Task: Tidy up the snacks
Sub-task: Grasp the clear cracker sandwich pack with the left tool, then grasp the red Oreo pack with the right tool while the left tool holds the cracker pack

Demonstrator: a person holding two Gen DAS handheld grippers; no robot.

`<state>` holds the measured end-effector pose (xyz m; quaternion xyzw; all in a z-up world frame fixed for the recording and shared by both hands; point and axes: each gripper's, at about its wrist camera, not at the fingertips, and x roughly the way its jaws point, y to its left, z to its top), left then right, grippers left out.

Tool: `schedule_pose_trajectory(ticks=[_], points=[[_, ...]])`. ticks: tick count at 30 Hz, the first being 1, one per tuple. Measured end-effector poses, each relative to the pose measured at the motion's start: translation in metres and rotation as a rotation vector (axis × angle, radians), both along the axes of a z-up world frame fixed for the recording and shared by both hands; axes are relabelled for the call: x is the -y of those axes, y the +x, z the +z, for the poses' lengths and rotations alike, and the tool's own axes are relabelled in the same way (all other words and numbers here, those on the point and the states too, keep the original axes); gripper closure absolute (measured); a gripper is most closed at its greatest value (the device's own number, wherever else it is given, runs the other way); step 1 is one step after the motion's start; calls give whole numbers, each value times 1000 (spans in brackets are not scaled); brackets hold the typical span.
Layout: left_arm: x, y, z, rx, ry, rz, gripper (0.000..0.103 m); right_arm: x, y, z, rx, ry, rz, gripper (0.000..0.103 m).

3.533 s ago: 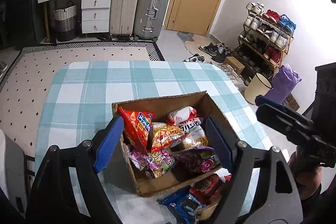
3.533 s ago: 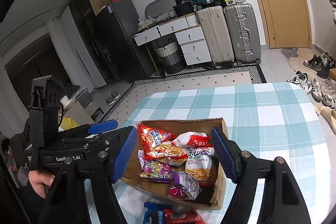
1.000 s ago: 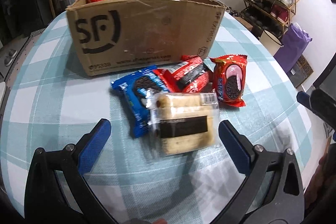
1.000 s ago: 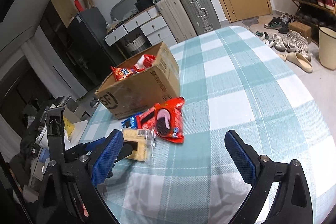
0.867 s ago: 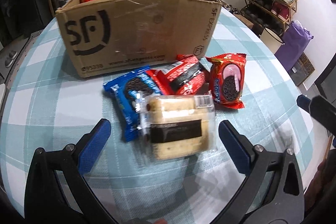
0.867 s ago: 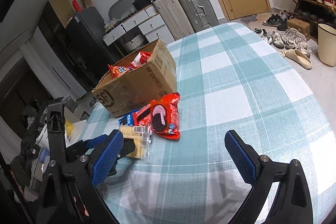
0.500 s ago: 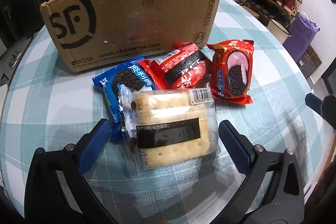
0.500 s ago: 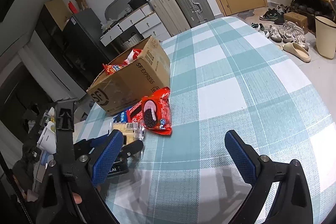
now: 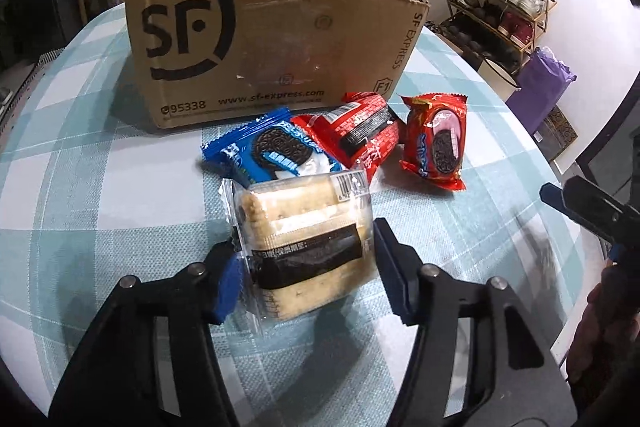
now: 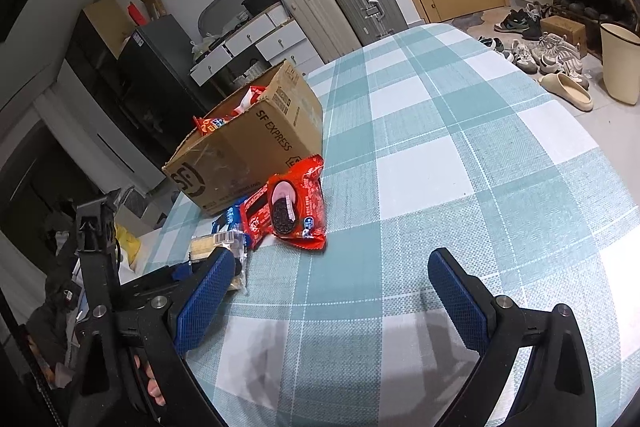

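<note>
On the left, the left gripper [image 9: 306,269] has just been closing its fingers [image 9: 228,281] around the clear-wrapped cracker pack [image 9: 306,243], which lies on the checked surface [image 9: 100,187] just in front of the blue cookie packet [image 9: 272,151]. Both pads appear to press its sides. Squeeze gently, since crackers crush easily, then lift straight up before carrying it over the cardboard box [image 9: 256,39] behind. Further right lie the two red packets [image 9: 360,135], the outer one slightly apart. The right gripper [image 10: 328,301] hovers released and empty over bare cloth.
</note>
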<state>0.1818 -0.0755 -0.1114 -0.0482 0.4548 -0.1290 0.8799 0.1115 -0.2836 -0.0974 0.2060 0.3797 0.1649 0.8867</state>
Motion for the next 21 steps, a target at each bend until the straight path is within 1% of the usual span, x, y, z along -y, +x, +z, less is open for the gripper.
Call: schedule_pose_trajectory(ticks=[6,9,10,13,21], points=[[-9,-7,-3,2,-13,-4,47,-5,1,3,3,-6,6,4],[-19,-13,-5,3,-25,1,47,-7,2,3,1,-11,12,4],[-29,-21,1,3,-30,3,47,-8,3,2,1,-11,15,4],[-38,-24,1,4,-41,10,47,-11,6,2,-2,-16,22,4],[-59,-29,-1,0,-61,29,47,-25,27,-5,-33,-30,55,4]])
